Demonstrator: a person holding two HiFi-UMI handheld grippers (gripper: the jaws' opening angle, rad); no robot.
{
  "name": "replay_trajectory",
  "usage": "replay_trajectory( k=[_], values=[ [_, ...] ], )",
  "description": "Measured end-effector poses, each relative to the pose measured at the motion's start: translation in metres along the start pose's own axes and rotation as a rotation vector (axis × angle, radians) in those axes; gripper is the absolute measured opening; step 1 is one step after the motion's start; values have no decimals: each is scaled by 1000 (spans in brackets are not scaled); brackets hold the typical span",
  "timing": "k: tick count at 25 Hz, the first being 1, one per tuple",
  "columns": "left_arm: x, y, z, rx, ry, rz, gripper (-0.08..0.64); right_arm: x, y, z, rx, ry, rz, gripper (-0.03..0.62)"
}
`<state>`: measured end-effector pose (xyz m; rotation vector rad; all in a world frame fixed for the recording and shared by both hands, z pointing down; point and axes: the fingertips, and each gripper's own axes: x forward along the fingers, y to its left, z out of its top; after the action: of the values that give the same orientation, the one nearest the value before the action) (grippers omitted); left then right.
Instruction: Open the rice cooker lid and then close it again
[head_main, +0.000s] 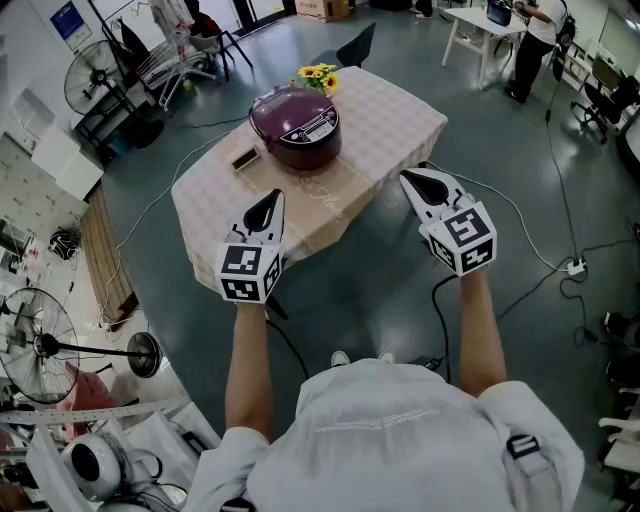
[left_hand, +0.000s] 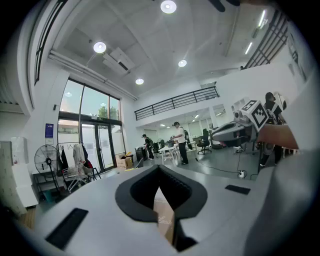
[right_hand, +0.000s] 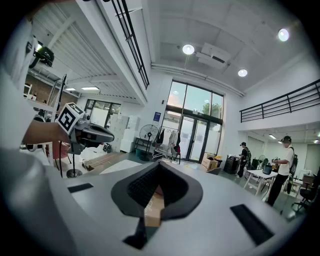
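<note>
A dark purple rice cooker with its lid down stands on a small table covered by a pale checked cloth. In the head view my left gripper hovers over the table's near edge, short of the cooker, jaws shut with nothing between them. My right gripper is held off the table's near right corner, also shut and empty. Both gripper views look nearly level across the room; only a strip of the cloth shows between the left jaws and the right jaws. The cooker is hidden in both.
Yellow flowers stand behind the cooker and a small dark object lies to its left. Cables run over the floor at right. Fans and a rack stand at left. People work at distant tables.
</note>
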<state>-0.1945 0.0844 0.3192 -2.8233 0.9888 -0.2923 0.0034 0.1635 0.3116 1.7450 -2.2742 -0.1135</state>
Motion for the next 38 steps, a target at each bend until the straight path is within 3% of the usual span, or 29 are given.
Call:
replay_trajectory(
  k=[7, 17, 25, 28, 38],
  values=[
    [2, -6, -2, 1, 9, -13, 15, -1, 3, -1, -15, 1, 23, 25],
    [3, -14, -8, 1, 29, -29, 17, -2, -6, -3, 42, -5, -3, 26],
    [6, -13, -13, 9, 49, -15, 30, -2, -10, -1, 78, -44, 28, 32],
    [9, -19, -14, 16, 59, -27, 125, 0, -8, -3, 71, -38, 52, 150],
    [10, -33, -21, 18, 100, -3, 149, -5, -17, -18, 63, -24, 87, 173]
  ],
)
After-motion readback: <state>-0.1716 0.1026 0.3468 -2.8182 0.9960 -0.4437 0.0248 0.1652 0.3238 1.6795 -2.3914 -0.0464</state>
